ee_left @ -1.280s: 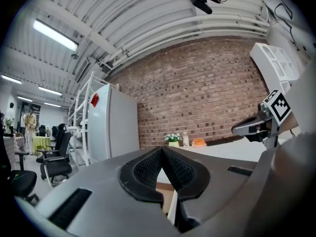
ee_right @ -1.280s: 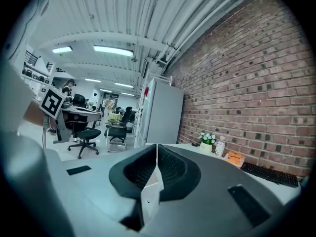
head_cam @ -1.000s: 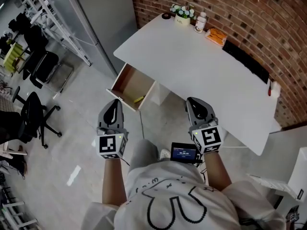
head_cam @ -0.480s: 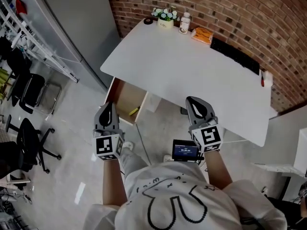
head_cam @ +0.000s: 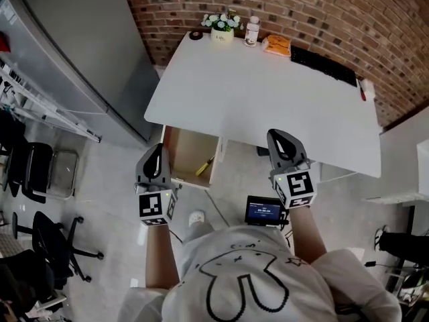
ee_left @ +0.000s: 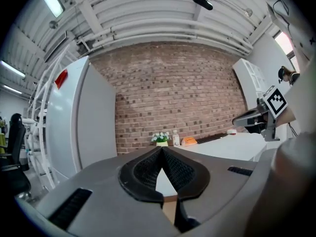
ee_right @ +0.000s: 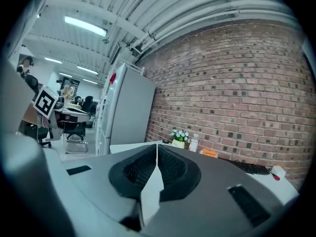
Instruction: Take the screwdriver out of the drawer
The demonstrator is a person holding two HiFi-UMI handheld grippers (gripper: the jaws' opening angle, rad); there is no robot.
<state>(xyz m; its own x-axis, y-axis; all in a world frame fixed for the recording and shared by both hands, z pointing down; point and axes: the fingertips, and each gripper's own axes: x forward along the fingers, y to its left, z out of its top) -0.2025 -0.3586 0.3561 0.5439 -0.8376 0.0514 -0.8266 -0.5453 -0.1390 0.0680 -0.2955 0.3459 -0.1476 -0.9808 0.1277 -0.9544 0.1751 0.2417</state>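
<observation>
The wooden drawer (head_cam: 182,154) stands pulled out from under the white table (head_cam: 268,99). A yellow-handled screwdriver (head_cam: 204,166) lies inside it near its right wall. My left gripper (head_cam: 158,146) hovers at the drawer's front left corner, jaws shut and empty; in the left gripper view my left gripper (ee_left: 161,150) shows pads pressed together. My right gripper (head_cam: 277,134) is held at the table's front edge, well right of the drawer. In the right gripper view my right gripper (ee_right: 157,145) is also shut on nothing.
At the table's far edge by the brick wall stand a flower pot (head_cam: 222,29), a bottle (head_cam: 251,29), an orange packet (head_cam: 277,43) and a black keyboard (head_cam: 323,66). A grey cabinet (head_cam: 74,59) rises left of the table. Office chairs (head_cam: 33,166) stand further left.
The person has stepped nearer and to the left, so the drawer now lies right beside the left gripper. Both grippers stay shut and empty.
</observation>
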